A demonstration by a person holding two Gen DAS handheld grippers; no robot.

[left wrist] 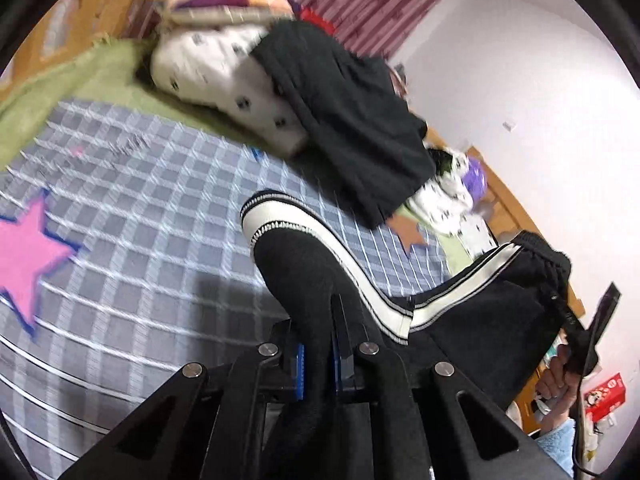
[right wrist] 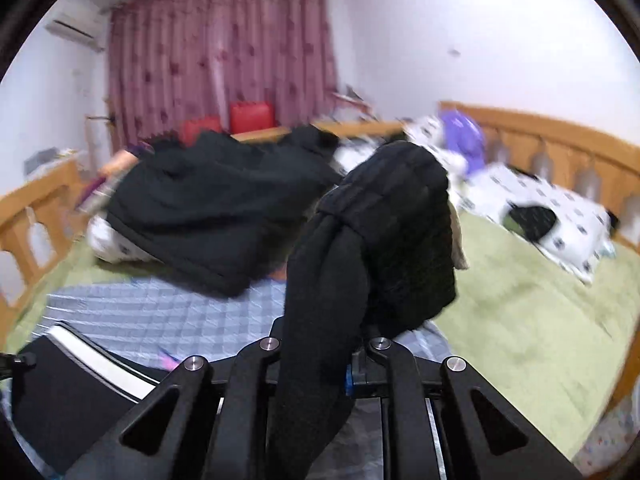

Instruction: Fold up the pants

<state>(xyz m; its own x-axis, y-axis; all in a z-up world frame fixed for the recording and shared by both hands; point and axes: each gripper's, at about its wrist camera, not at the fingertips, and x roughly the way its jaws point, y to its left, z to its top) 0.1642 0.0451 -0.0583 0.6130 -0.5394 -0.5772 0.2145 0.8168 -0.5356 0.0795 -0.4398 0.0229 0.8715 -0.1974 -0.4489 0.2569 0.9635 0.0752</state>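
The left gripper (left wrist: pixel 320 344) is pinching the black knit pants with a white, black-edged side stripe (left wrist: pixel 304 264), its jaws clamped on a fold of the dark cloth so that the striped leg is arching up and away ahead of them, lifted off the grey-and-white checked bedspread with pink stars (left wrist: pixel 132 200); the right gripper (right wrist: pixel 354 364) is gripping the gathered, elastic-looking end of the same garment, jaws closed on a thick bunch that is draping over and in front of them and hiding most of what lies ahead; another stretch of striped cloth is lying low to the left of the right jaws on the spread; beyond both pairs of jaws a black folded garment (left wrist: pixel 344 112) is resting on a white quilt printed with small dark squares (left wrist: pixel 208 68), close enough that the swinging leg could, I judge, snag or drag it; the bigger risk looks like the bunched hold on the right, since a wad gripped unevenly is likely to slip out or lay down twisted, leaving the stripe misaligned and the fold crooked; both views are blurring, so exact edges are hard to tell
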